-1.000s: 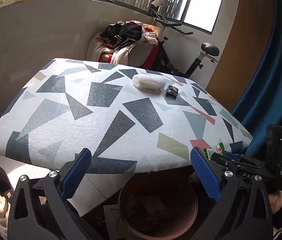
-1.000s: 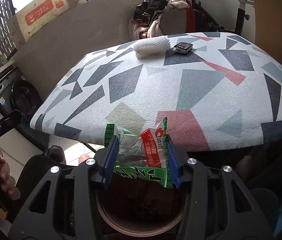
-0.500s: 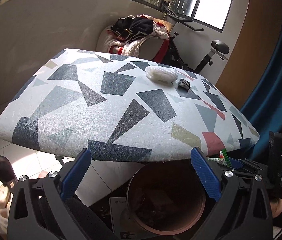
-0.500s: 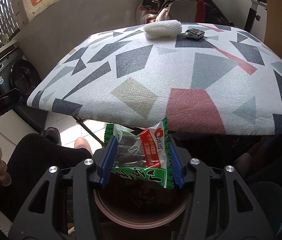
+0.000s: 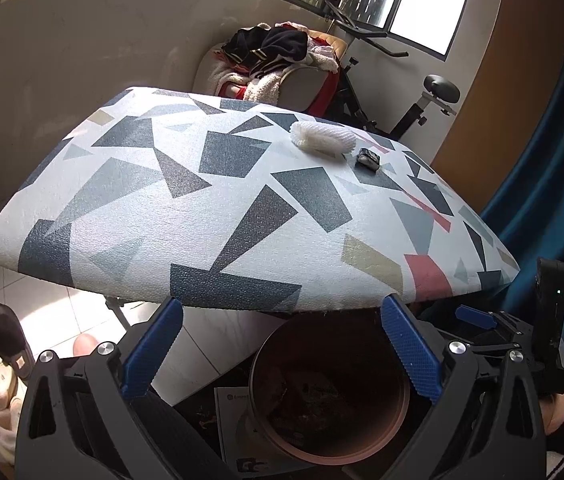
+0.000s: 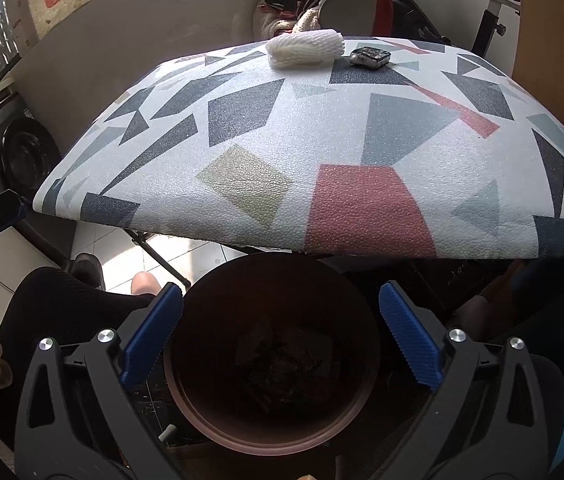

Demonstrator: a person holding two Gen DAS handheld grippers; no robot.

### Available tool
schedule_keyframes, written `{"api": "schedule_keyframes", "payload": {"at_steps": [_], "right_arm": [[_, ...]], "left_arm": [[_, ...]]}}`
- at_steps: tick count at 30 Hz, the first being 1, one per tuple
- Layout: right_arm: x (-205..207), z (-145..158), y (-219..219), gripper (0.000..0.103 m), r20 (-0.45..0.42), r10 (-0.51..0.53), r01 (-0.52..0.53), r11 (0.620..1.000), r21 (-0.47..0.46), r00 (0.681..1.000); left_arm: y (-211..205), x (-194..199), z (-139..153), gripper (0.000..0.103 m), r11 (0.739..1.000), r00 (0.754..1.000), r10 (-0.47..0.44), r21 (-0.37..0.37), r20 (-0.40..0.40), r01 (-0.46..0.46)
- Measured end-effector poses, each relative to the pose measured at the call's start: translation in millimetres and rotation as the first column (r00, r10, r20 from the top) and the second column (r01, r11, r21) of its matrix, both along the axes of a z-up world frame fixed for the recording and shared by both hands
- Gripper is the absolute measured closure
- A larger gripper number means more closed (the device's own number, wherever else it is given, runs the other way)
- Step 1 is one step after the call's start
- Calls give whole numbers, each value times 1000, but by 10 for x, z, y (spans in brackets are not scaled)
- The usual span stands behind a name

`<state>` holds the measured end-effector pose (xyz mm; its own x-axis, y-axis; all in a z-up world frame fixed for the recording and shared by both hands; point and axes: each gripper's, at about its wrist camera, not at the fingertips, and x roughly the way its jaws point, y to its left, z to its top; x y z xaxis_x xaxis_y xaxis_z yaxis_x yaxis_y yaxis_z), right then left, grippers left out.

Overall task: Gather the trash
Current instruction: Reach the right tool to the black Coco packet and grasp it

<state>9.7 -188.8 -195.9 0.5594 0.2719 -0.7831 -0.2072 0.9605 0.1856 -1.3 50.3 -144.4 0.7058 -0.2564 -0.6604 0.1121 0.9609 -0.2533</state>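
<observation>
Fingers [image 6: 410, 344] of the right gripper [image 6: 279, 340] are spreading wide over the mouth of the round brown bin [image 6: 269, 436] with nothing between them, while the left gripper [image 5: 279, 354] hangs beside it, its own fingers [image 5: 151, 354] also wide and empty. Largest in view is the surface [image 6: 322, 152], a foam-textured top printed with grey, red and tan shapes, whose near edge overhangs the far rim of the bin. Inside the bin lies dark litter with what looks like a crumpled wrapper [image 6: 282, 356], too dim to name surely. Far across the surface rest a white foam net sleeve [image 6: 304, 52] and, just beside it, a small dark silvery packet [image 6: 370, 57], the likely remaining trash. To finish this drop cleanly, the right gripper should probably lift clear of the rim before heading forward, since the overhanging edge sits close above the bin. The surface between the near edge and those two items is bare, giving open room for a reach; the person's knee and a table leg crowd the lower left.
</observation>
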Motion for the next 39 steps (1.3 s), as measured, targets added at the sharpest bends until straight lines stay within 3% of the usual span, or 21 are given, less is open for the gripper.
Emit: {"api": "schedule_keyframes", "payload": {"at_steps": [10,22,29,33,37,39], "right_arm": [[51,-14,-68,6,-22,-36,36,999,12,999],[362,46,-426,6,-22,-107,109,984,138,994],[1054,359,-636,6,58,-129,122,987,109,990],[1658,544,-748,6,95,-152,145,987,73,984],[2217,656,-817,6,200,-177,173,984,39,964],[2521,616,-840,6,192,-205,205,979,20,960]], "left_arm": [[-16,26,-43,6,1000,1000,-2,-6,-20,2],[72,244,-77,6,999,999,8,-53,-50,-11],[105,514,-50,6,998,999,13,-56,-43,-15],[148,764,-2,6,997,999,21,-73,-30,-23],[185,1037,73,6,995,999,33,-92,-12,-34],[197,1153,108,6,995,999,39,-95,-2,-39]]}}
